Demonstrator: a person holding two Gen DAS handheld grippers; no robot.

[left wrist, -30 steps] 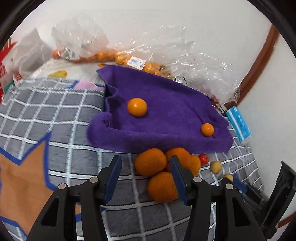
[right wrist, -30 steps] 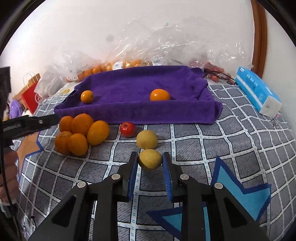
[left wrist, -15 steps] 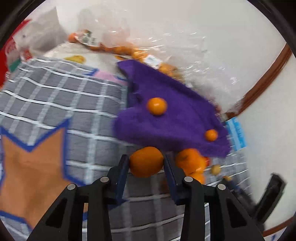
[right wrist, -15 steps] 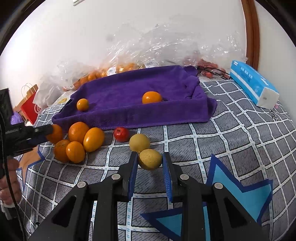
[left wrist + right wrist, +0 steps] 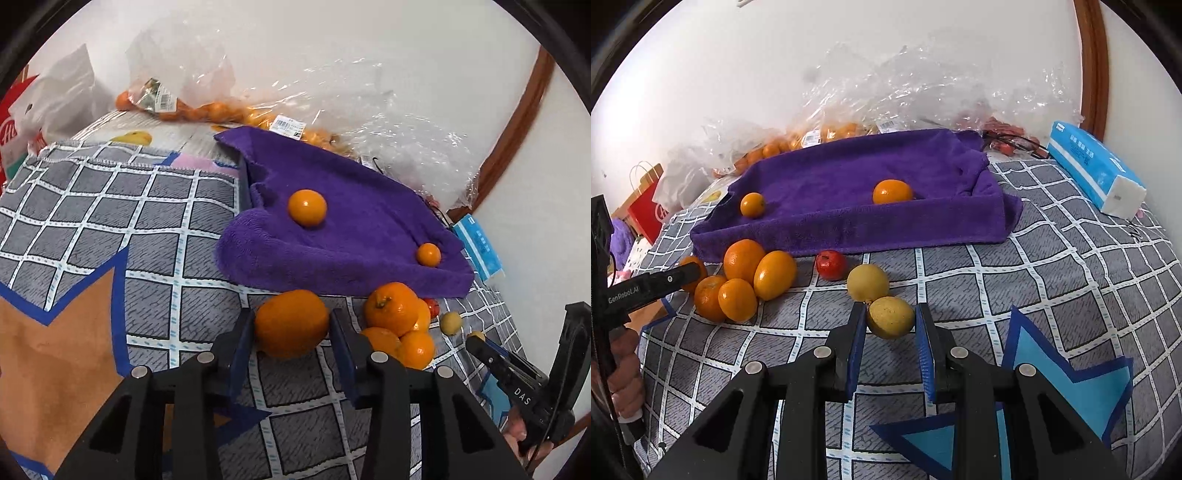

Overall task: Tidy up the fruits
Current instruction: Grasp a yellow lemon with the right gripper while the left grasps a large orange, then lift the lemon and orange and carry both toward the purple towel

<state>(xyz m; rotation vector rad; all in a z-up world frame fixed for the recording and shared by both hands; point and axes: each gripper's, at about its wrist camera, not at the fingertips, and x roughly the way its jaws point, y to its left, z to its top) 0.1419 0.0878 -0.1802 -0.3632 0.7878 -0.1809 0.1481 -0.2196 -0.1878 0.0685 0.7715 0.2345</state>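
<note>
Gripping a big orange [image 5: 291, 324], the left gripper [image 5: 292, 334] has its blue-padded jaws pinched on both sides of it, just in front of the purple towel [image 5: 354, 229]. That orange is smooth-ish, deep orange and a bit oval. It looks slightly off the checkered blanket [image 5: 110, 206], though that's hard to be sure of from this angle.

Over on the other side, the right gripper [image 5: 891, 322] has a dull yellow fruit [image 5: 890, 316] with brownish speckles between its jaws, both pads right up against its sides, so clamped as far as I can see. A second yellow fruit [image 5: 868, 282] sits touching it just behind, with a small red fruit [image 5: 831, 264] beside that.

Left of those is a pile of oranges [image 5: 746, 280], all bunched together on the blanket near the towel's front edge. Further back, two more oranges rest on the towel: a small one [image 5: 752, 204] and a bigger one [image 5: 892, 191]. Behind that, crinkly plastic bags [image 5: 886, 96] against the wall.
</note>
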